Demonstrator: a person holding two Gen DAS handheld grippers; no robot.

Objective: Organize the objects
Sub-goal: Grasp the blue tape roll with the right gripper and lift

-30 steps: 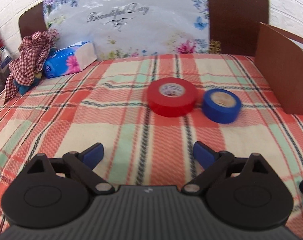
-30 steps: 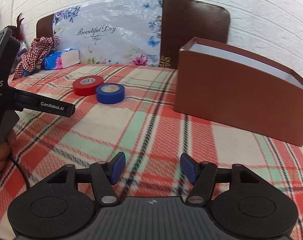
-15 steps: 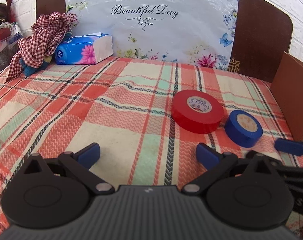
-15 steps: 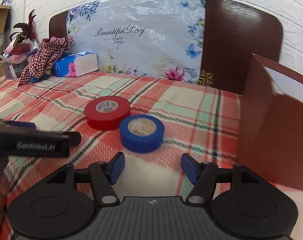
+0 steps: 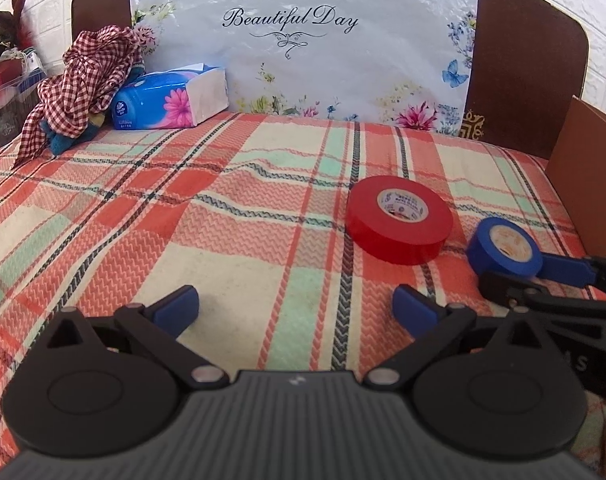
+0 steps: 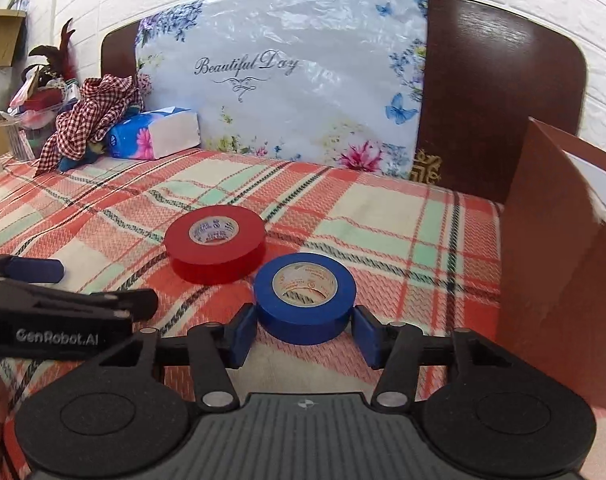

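Note:
A blue tape roll (image 6: 305, 304) lies flat on the plaid bedspread between the two blue pads of my right gripper (image 6: 305, 334), whose jaws stand open around its near half, close to both sides. A larger red tape roll (image 6: 215, 249) lies just behind it to the left, almost touching. In the left wrist view the red roll (image 5: 399, 224) and the blue roll (image 5: 503, 252) sit ahead to the right, and my right gripper's fingertip (image 5: 563, 270) shows at the blue roll. My left gripper (image 5: 295, 310) is open and empty above the bedspread.
A brown open box (image 6: 563, 248) stands on the right by the rolls. At the headboard are a floral pillow (image 5: 303, 40), a blue tissue pack (image 5: 171, 100) and a red checked cloth (image 5: 87, 80). The bedspread (image 5: 183, 220) spreads to the left.
My right gripper moved forward until its pads flank the blue roll. My left gripper drew back and left a little, so the rolls lie farther right in its view.

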